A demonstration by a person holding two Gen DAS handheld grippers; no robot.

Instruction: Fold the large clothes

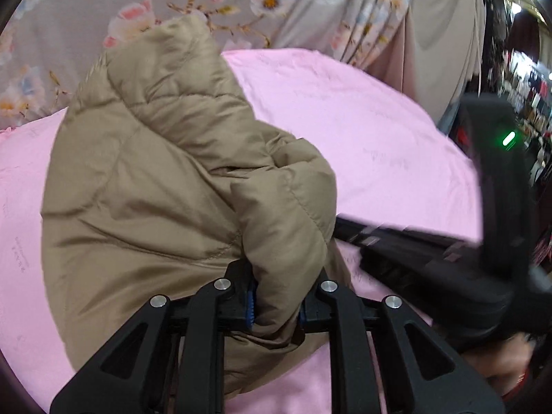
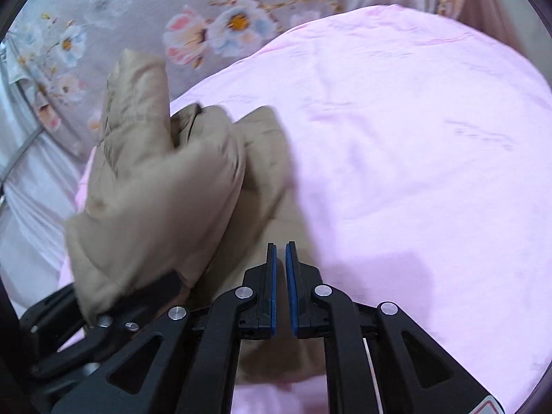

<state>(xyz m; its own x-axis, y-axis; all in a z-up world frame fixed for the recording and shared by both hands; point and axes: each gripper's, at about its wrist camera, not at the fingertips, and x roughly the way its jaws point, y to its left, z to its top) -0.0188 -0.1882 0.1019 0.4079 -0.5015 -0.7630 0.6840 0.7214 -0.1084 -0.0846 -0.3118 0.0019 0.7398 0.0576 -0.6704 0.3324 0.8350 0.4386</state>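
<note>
Both tongs are the same build: matte black plastic linkage arms with triangular cutouts near the base and round silver pins at each joint, four showing per side. Left tongs [image 1: 276, 305] have ribbed blue pads on the inner faces of the fingers. Right tongs [image 2: 283, 289] have the same blue pads [image 2: 273, 286], flat and narrow, running down the black fingers. From the left camera the other unit's black housing shows a small green light [image 1: 509, 138]. A red-edged sticker peeks in at the right camera's bottom corner.
</note>
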